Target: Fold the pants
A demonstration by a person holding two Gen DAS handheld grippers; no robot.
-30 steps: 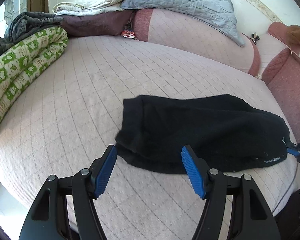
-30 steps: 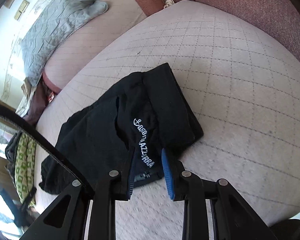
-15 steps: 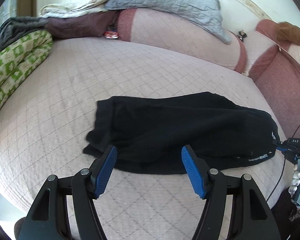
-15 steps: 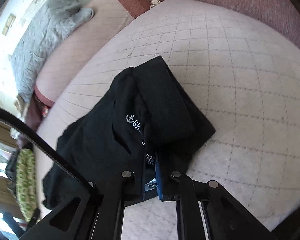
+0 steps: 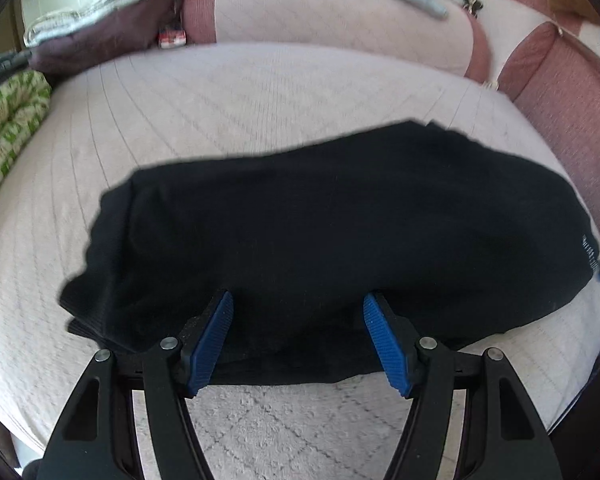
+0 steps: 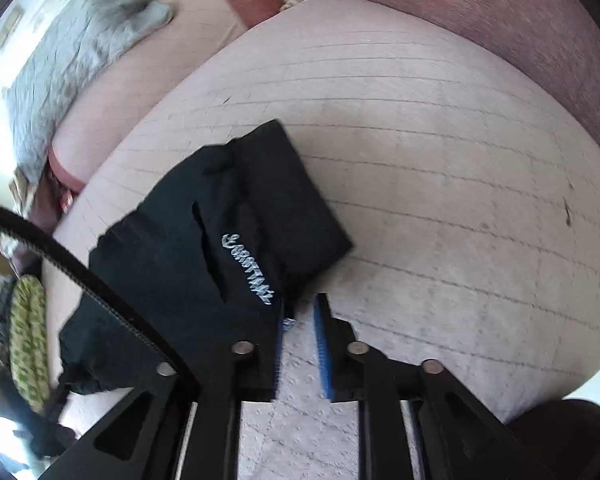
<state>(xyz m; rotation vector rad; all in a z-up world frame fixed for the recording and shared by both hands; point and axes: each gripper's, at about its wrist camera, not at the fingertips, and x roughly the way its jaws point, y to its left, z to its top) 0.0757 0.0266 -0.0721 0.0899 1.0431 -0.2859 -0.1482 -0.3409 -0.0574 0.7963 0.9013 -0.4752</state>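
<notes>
The black pants lie flat across the bed, already doubled up into a long dark bundle, with the white writing near the waist end. The left claw stands wide, and the near edge of the pants lies between its 2 blue pads, but the pads do not press on the cloth. The right claw sits at the waist corner with only a narrow gap, and its jaws are opening; I see the bed in the gap and no cloth squeezed there, so it looks like it has no hold. The step in hand seems to be getting a good hold of the near edge at 2 spots so the pants can be folded over. To do it well, the left claw should go down low so 1 pad slides under all the layers, not just the top one, and then close tight. The right claw should move a little toward the corner so the cloth goes deep between its pads before it shuts. Both claws should then lift together at the same height, so the edge stays straight. The pants are soft and floppy, so a lift from only 1 side could make them sag and bunch. Keep the black cable off the cloth.
</notes>
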